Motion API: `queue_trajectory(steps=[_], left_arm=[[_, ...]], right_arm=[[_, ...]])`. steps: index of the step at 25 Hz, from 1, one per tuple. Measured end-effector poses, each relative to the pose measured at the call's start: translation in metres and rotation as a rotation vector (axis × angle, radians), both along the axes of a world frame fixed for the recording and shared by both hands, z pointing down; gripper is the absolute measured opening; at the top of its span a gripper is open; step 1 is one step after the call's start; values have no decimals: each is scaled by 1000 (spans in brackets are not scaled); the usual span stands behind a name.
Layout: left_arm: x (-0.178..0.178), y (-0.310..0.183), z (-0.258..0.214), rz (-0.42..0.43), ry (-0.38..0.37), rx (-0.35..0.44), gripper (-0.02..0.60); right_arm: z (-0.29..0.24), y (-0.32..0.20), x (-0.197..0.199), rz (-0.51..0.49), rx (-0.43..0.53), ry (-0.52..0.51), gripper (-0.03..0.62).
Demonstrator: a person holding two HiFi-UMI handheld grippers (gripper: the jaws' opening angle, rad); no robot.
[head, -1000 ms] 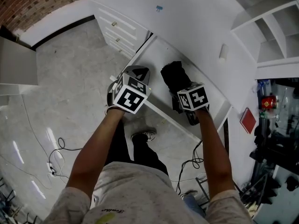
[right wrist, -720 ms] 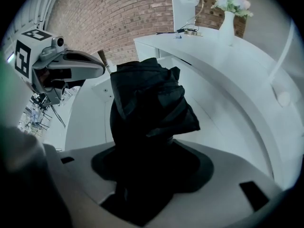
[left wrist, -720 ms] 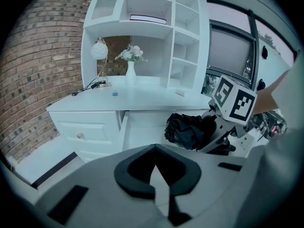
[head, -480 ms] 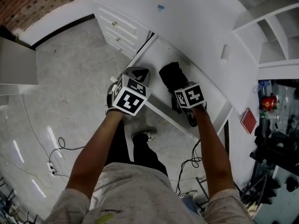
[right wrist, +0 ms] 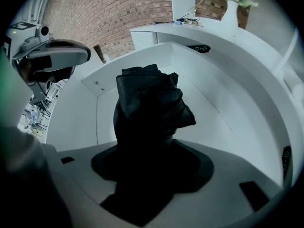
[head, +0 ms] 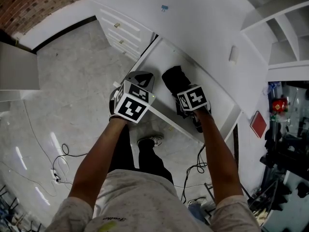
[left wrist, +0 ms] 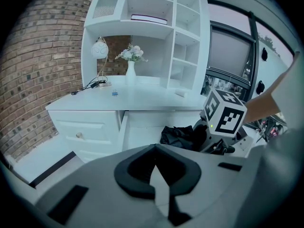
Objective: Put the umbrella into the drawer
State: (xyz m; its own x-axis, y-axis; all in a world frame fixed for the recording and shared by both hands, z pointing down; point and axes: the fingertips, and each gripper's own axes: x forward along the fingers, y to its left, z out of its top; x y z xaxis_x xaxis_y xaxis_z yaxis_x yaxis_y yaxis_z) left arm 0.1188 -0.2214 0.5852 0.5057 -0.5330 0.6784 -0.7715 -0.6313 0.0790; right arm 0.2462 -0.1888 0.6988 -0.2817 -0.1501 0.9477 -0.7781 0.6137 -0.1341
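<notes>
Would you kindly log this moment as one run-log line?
phase: placing | right claw: shut on umbrella, over open drawer | left claw: near drawer front, state unclear | umbrella: not yet released

Nothing legible from where I stand; the red panel at the frame's right edge is too small to read.

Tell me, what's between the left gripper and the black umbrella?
Only bare white drawer floor separates the left gripper from the umbrella. The head view shows it.
</notes>
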Motion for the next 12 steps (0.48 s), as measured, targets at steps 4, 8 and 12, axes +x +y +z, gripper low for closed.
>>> queue_trajectory(steps=[4, 8, 12], left_arm=[[1, 0, 0, 2, -2, 1, -2], [2, 1, 1, 8, -13, 1, -3], [1, 1, 2, 6, -8, -3, -3]], right_arm=[[3, -1, 1, 2, -16, -4, 256], [6, -1, 0, 5, -24, 3, 258], [10, 0, 0, 9, -34, 14, 259]])
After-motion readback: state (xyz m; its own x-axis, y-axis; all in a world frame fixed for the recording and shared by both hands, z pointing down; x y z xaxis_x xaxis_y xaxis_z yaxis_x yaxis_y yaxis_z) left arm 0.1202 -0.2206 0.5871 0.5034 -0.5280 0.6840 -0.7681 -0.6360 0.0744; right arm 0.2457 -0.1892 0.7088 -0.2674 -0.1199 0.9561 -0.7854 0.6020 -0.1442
